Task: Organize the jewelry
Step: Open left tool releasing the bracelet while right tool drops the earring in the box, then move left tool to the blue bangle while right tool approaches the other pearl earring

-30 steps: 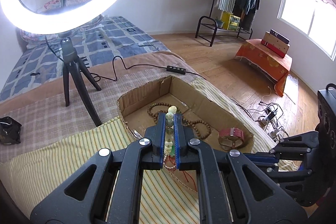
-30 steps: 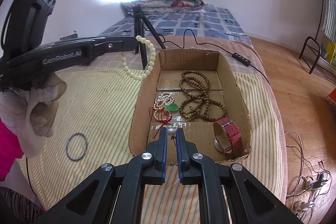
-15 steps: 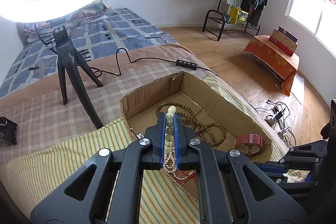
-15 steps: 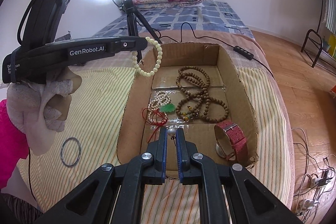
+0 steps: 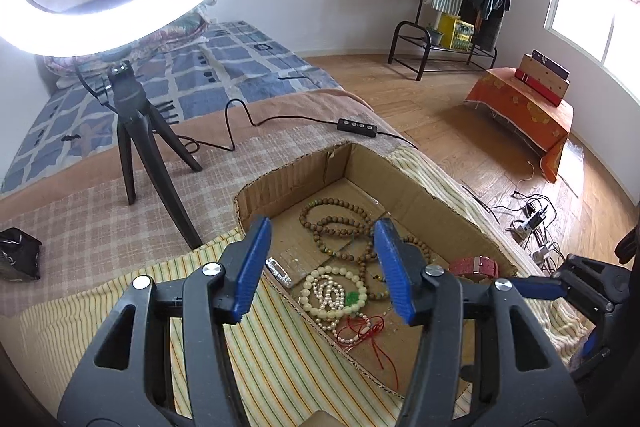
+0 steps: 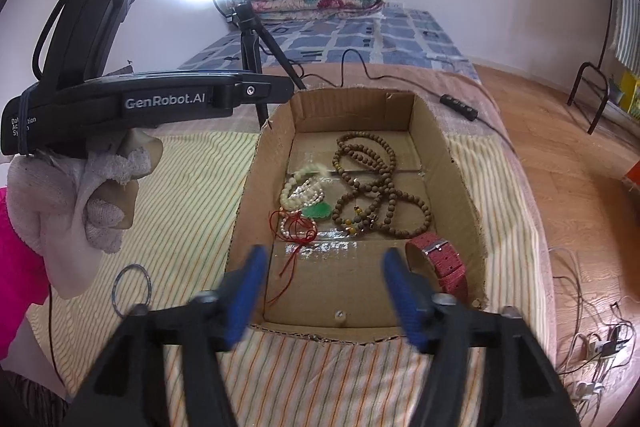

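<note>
A shallow cardboard box (image 6: 460, 163) (image 5: 404, 183) sits on the striped cloth. Inside lie a pale bead bracelet (image 5: 334, 291) (image 6: 298, 187) on a pearl strand with a green pendant (image 6: 318, 211), a long brown bead necklace (image 6: 372, 187) (image 5: 340, 227), a red watch (image 6: 442, 263) (image 5: 476, 264) and a small pearl earring (image 6: 339, 314) near the front wall. My left gripper (image 5: 322, 263) is open and empty above the box's left part. My right gripper (image 6: 324, 295) is open and empty above the box's front edge. A dark ring (image 6: 132, 289) lies on the cloth left of the box.
A ring light on a black tripod (image 5: 136, 131) stands behind the box, its cable and remote (image 5: 358, 127) trailing right. A gloved hand (image 6: 80, 199) holds the left gripper. The bed edge drops to a wooden floor with cables (image 6: 596, 343) on the right.
Both grippers have opened. The pale bead bracelet has dropped from the left gripper into the box. The pearl earring has dropped from the right gripper onto the box floor.
</note>
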### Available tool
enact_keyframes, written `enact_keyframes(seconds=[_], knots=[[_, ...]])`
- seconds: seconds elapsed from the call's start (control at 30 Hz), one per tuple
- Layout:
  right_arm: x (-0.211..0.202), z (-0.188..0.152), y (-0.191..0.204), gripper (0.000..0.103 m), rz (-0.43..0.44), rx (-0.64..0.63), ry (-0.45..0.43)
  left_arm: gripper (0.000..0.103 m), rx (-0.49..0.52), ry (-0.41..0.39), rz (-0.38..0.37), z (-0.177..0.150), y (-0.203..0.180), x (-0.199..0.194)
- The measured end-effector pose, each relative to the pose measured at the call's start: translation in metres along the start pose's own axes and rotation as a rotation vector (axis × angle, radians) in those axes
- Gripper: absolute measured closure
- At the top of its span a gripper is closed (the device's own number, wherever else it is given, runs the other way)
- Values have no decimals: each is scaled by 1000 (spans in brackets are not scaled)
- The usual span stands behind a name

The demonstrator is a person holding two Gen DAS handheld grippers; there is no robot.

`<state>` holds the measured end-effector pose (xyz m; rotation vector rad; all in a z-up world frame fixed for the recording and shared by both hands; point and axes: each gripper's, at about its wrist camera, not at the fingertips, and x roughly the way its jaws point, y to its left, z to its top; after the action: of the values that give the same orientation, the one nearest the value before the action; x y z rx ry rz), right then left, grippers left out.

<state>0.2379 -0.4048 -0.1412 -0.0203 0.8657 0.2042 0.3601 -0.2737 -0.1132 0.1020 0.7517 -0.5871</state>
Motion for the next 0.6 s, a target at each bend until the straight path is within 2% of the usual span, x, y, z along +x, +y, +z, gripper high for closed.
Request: enact_keyframes(seconds=[0.07, 0.27, 0.33, 0.47, 0.6], knots=[[-2, 0, 2, 17, -7, -3, -7, 47, 1, 8, -2, 0, 0, -2], [-10, 2, 5, 11, -20, 2, -18, 46, 3, 14, -4, 0, 0, -11], [-12, 1, 6, 7, -24, 4, -20, 42, 2, 14, -6, 0, 0, -15], [-20, -1, 12, 6, -24, 3, -24, 26, -4, 5, -5, -1, 4, -29], [-29, -7, 20, 4, -25, -8, -27, 25, -8, 7, -3, -4, 10, -44]])
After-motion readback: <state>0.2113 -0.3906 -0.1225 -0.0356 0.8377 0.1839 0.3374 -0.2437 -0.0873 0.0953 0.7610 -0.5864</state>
